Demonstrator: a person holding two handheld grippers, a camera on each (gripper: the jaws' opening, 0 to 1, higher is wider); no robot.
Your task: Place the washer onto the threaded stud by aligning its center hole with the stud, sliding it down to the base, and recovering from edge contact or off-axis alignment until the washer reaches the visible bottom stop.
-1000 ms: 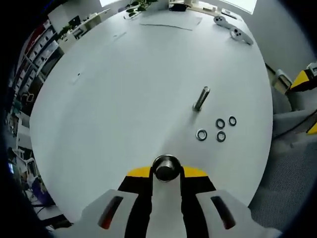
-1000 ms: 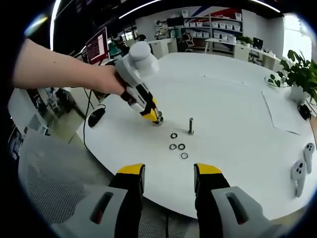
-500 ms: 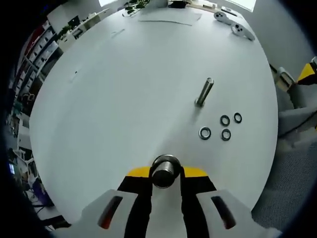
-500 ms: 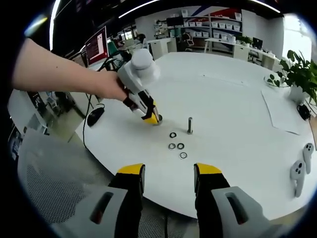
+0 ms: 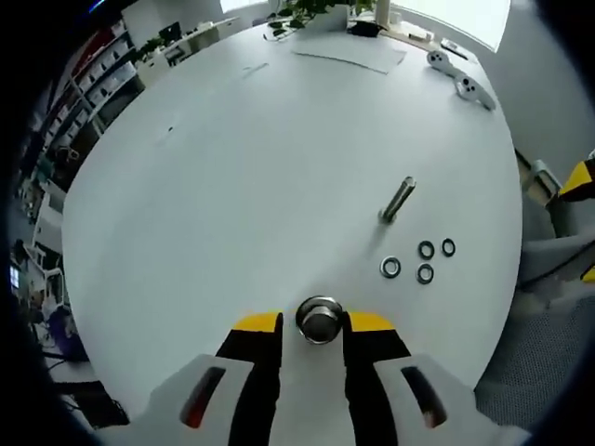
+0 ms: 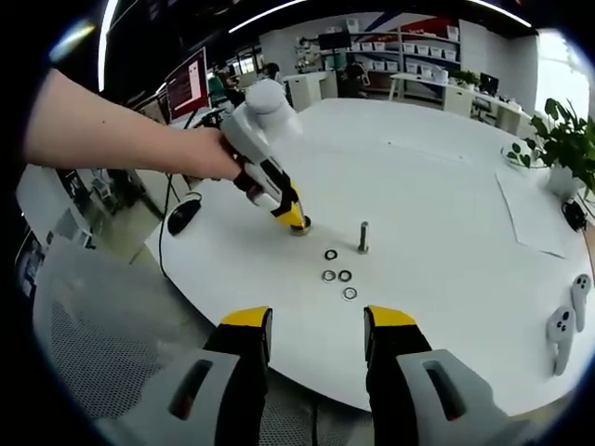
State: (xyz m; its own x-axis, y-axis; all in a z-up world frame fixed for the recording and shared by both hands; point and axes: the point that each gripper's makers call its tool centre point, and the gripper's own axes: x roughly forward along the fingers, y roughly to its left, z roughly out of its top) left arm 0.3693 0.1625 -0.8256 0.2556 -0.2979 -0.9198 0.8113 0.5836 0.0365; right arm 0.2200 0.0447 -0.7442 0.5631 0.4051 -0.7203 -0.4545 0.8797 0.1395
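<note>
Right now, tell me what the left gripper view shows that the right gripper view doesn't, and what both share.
Left gripper view: the left claw shut on a round metal piece, seen close.
Right gripper view: the right claw open, a person's hand holding the left claw, a potted plant.
Both: the white table, the upright stud and four loose washers.

left view near, right far (shared stud (image 5: 398,199))
</note>
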